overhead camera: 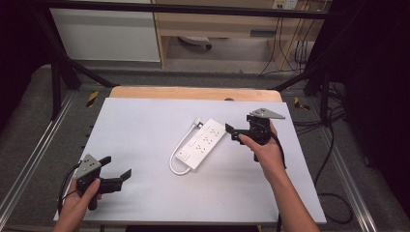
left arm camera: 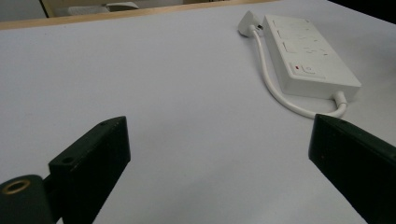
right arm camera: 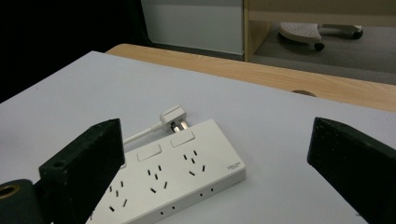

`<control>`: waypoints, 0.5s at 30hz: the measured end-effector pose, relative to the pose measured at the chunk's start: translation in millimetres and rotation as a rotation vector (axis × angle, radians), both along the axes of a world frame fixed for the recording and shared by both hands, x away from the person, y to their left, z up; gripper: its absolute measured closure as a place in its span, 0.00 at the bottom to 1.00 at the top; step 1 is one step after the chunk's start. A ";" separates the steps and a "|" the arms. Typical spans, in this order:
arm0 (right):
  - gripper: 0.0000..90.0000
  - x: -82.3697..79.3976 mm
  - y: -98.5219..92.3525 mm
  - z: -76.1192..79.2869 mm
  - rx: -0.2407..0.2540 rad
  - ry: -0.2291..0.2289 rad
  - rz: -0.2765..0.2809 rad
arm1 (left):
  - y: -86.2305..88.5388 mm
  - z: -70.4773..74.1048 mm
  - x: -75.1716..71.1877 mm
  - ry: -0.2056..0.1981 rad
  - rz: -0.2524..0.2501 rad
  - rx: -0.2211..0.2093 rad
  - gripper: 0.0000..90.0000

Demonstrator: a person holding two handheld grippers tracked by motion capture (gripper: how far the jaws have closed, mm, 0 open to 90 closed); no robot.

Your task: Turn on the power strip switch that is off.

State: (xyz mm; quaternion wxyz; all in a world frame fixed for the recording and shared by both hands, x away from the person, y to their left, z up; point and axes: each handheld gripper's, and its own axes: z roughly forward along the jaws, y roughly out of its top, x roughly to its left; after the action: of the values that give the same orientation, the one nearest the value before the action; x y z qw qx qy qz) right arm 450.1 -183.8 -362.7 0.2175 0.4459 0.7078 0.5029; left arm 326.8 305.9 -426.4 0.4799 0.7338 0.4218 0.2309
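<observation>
A white power strip (overhead camera: 204,144) lies at an angle in the middle of the white tabletop (overhead camera: 145,125). Its short cable (overhead camera: 176,155) loops around the near left side, and the plug (overhead camera: 198,123) rests by the strip's far end. My right gripper (overhead camera: 230,133) hovers just right of the strip's far end, open, pointing left at it. The right gripper view has the strip (right arm camera: 177,182) and plug (right arm camera: 172,116) between the wide-apart jaws. My left gripper (overhead camera: 117,166) stands open at the near left corner. Its view shows the strip (left arm camera: 308,56) far off to the right.
A wooden table edge (overhead camera: 193,93) runs along the back of the white top. Behind it are a white cabinet (overhead camera: 106,34), a wooden desk frame (overhead camera: 217,24) and a chair base (right arm camera: 299,30). Black cables (overhead camera: 329,145) trail on the floor at the right.
</observation>
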 end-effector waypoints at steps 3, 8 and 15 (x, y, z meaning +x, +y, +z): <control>0.05 -7.3 -5.9 -0.6 0.008 -0.012 0.001 | 0.1 0.0 0.0 0.000 0.000 0.000 0.06; 0.04 -21.0 -17.1 -3.5 0.009 -0.033 0.003 | 0.3 0.2 -0.2 -0.001 0.001 -0.002 0.06; 0.04 -39.7 -35.6 -9.0 0.025 -0.057 -0.017 | 0.8 0.4 -0.5 0.000 0.005 -0.001 0.06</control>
State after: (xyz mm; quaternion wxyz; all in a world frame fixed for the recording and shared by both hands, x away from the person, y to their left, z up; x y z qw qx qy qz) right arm 410.3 -219.3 -371.6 0.2361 0.4402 0.6910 0.5224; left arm 326.3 306.7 -426.0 0.4797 0.7324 0.4239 0.2318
